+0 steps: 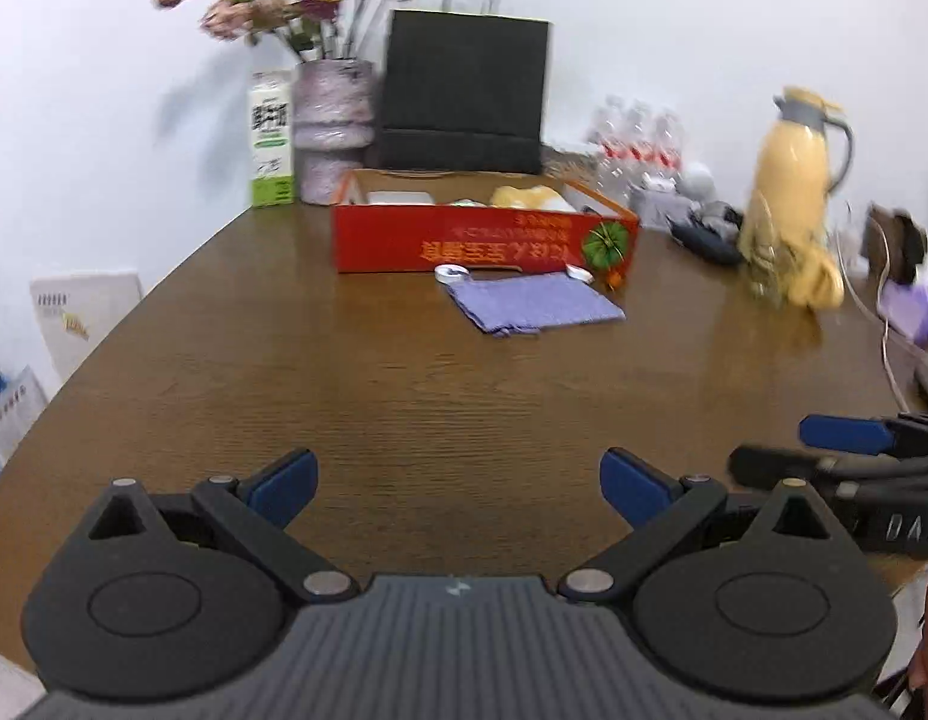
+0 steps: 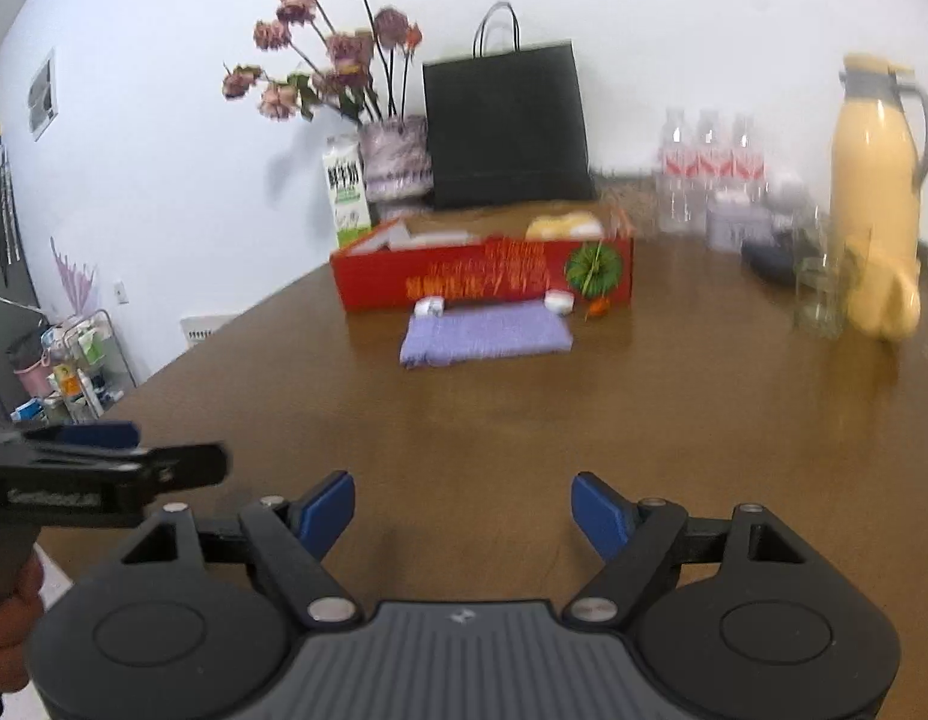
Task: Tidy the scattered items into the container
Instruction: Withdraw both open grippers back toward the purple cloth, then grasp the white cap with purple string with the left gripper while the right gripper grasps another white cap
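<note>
Left gripper (image 1: 458, 486) and right gripper (image 2: 462, 510), side by side above the near edge of the brown wooden table (image 1: 356, 372); both sets of blue-padded jaws stand wide apart with nothing between them. Toward the far edge, a red cardboard box (image 1: 464, 237), open-topped, holds a white item and a yellow item. A folded purple cloth (image 1: 533, 303) lies flat on the table just in front of the box's near wall. Two small white objects (image 2: 431, 306) rest between cloth and box, one at each far corner of the cloth. Behind the box: a milk carton (image 1: 272, 138), a vase of dried flowers (image 1: 332, 126) and a black paper bag (image 1: 464, 102). Toward the right edge: water bottles (image 2: 707, 168), a drinking glass (image 2: 821, 294) and a yellow jug (image 2: 878, 192).
</note>
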### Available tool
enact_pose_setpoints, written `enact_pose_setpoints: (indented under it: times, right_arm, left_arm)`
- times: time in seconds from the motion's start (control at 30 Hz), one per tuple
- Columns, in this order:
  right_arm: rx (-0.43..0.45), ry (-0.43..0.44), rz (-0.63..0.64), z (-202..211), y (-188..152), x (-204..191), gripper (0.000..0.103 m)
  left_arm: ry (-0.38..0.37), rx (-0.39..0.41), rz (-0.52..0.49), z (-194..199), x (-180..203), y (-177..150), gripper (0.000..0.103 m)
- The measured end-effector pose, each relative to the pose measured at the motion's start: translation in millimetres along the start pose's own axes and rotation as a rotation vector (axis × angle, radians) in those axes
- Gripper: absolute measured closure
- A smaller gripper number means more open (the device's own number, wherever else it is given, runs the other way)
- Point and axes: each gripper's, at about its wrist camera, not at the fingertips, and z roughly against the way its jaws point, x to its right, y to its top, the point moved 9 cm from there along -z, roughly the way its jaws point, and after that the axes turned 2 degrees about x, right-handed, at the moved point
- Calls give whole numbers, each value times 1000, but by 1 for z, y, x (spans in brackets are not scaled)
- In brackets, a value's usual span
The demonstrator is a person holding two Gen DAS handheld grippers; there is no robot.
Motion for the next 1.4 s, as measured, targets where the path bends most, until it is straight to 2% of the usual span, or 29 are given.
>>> enact_pose_setpoints:
  times: [0.13, 0.27, 0.37, 0.43, 0.53, 0.67, 0.83, 0.93, 1.03, 1.07, 1.13, 1.2, 1.3, 1.4]
  right_arm:
    - [12, -44, 38, -4, -4, 0, 25]
    - [53, -54, 3, -6, 7, 9, 26]
    - [58, -66, -23, -13, 13, 19, 26]
    - [47, -83, -24, -23, 18, 25, 36]
    - [31, -90, -26, -39, 32, 33, 43]
    - [54, -87, 5, -70, 72, 44, 45]
    - [75, -91, 72, -128, 123, 58, 45]
    - [49, -79, 57, -165, 139, 67, 45]
    - [19, -65, 48, -193, 145, 73, 45]
    - [13, -63, 54, -200, 145, 74, 45]
    - [6, -56, 67, -211, 146, 75, 45]
    - [-5, -51, 78, -222, 146, 78, 45]
    - [-33, -51, 79, -241, 145, 83, 46]
    - [-40, -40, 80, -252, 148, 83, 46]
  left_arm:
    - [-13, 18, 8, -4, 4, 0, 0]
    - [-16, 53, -29, -7, 8, -1, 0]
    - [-5, 38, -53, -17, 8, 0, 0]
    - [10, 27, -57, -28, 3, 5, 0]
    - [11, 29, -38, -49, -9, 28, 0]
    - [-43, 49, -24, -97, -14, 74, 0]
    - [-110, -32, 5, -188, -4, 110, 5]
    - [-116, -18, -9, -231, 0, 117, 7]
    - [-53, -121, -17, -258, -3, 102, 16]
    - [-23, -149, -39, -260, -5, 95, 18]
    - [6, -109, -83, -246, -6, 90, 23]
    - [37, -96, -110, -233, -9, 84, 23]
    - [54, -105, -99, -223, -16, 80, 23]
    - [18, -112, -57, -224, -21, 90, 22]
